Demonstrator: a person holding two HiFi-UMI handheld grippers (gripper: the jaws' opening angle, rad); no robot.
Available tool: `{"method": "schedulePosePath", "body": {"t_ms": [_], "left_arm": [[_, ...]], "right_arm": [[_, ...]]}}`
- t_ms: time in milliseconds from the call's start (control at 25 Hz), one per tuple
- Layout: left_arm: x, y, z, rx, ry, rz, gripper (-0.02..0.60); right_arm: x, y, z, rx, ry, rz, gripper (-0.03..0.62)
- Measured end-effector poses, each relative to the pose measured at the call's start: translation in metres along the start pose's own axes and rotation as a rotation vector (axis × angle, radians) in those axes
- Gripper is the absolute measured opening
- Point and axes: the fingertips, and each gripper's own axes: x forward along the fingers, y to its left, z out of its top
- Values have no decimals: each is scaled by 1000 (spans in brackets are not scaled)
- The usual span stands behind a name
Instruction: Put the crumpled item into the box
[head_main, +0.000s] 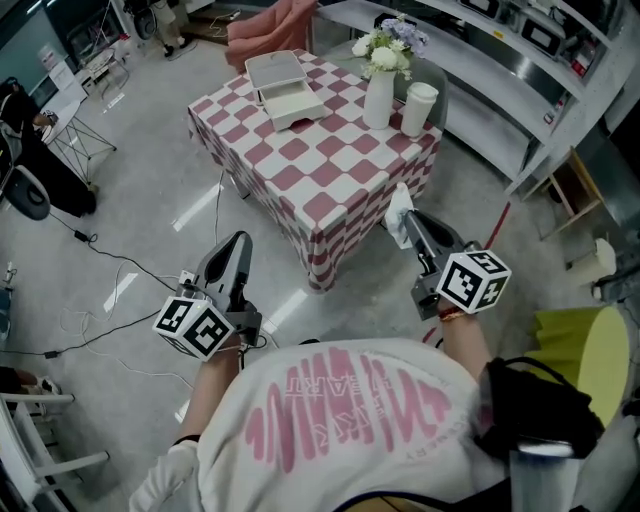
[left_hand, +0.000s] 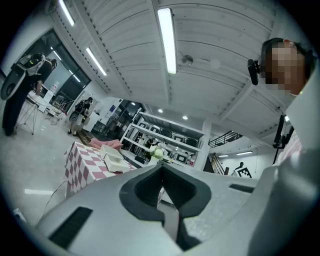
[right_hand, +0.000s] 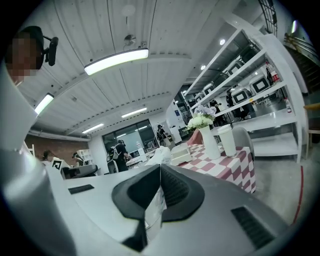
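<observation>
Facing the worktop (head_main: 300, 170) (draped in a red-and-white checked cloth that hangs down its sides), with a gripper in each hand. Grasping the crumpled item (head_main: 400, 208) in the right gripper (head_main: 410, 222): clenched on a thin white flap of it, with the rest bunched up past the tips, in the air just off the worktop's near corner and not resting on its top. Carrying nothing in the left gripper (head_main: 238, 245): clenched shut, tip against tip, out over the grey floor (head_main: 150, 180) to the left of the worktop's near corner and well apart from it. Not yet in the box (head_main: 285, 90): white, open, lid tipped back behind it, on the far left part of the worktop and well apart from the crumpled item. Also on the worktop, toward its far right corner: a white vase (head_main: 379, 98) of pale flowers, and just beside that, a white cup (head_main: 418, 108) with a lid. Beyond the worktop's far edge, a pink armchair (head_main: 270, 25); off to its right, long white shelving (head_main: 500, 60). Left of the worktop, loose cables (head_main: 120, 262) trailing over the floor (dark ones and white ones, tangled near the left gripper).
</observation>
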Motion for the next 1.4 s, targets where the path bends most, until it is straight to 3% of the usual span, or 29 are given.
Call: {"method": "schedulePosePath", "body": {"t_ms": [280, 720, 1120, 1400], "left_arm": [[-6, 24, -1, -22, 5, 52, 8], [2, 35, -26, -59, 60, 72, 8], [41, 46, -21, -64, 31, 55, 8], [95, 70, -3, 33, 51, 102, 8]], "right_arm": [[24, 6, -7, -29, 50, 17, 8], [27, -15, -32, 25, 123, -4, 8], [95, -31, -21, -2, 147, 112, 8], [172, -52, 20, -14, 124, 204, 8]]}}
